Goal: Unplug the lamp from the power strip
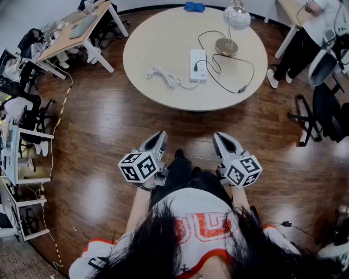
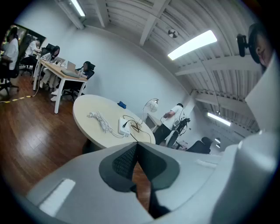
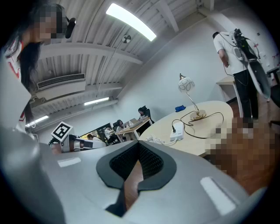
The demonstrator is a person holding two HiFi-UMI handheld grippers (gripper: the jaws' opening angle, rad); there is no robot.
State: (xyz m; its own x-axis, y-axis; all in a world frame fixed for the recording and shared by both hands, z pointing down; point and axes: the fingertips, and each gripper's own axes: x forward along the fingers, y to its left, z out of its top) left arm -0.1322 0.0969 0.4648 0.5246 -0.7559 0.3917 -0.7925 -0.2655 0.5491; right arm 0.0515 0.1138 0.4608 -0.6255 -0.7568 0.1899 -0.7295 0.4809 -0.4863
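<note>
A white power strip [image 1: 198,65] lies on the round beige table [image 1: 163,32], with the lamp's black plug [image 1: 197,66] in one of its sockets. The black cord [image 1: 240,71] loops across the table to the brass base of the lamp [image 1: 226,47], which has a white globe shade. Both grippers hang over the wood floor, well short of the table. My left gripper [image 1: 162,134] and right gripper [image 1: 218,136] are shut and hold nothing. The strip [image 2: 124,126] and lamp [image 2: 153,104] appear far off in the left gripper view, and the strip [image 3: 177,130] and lamp [image 3: 186,84] likewise in the right gripper view.
The strip's own white cable [image 1: 166,76] lies coiled on the table to its left, and a blue object [image 1: 194,6] sits at the far edge. Desks [image 1: 76,30] with seated people stand at the left. At the right are a standing person [image 1: 305,38] and an office chair [image 1: 319,111].
</note>
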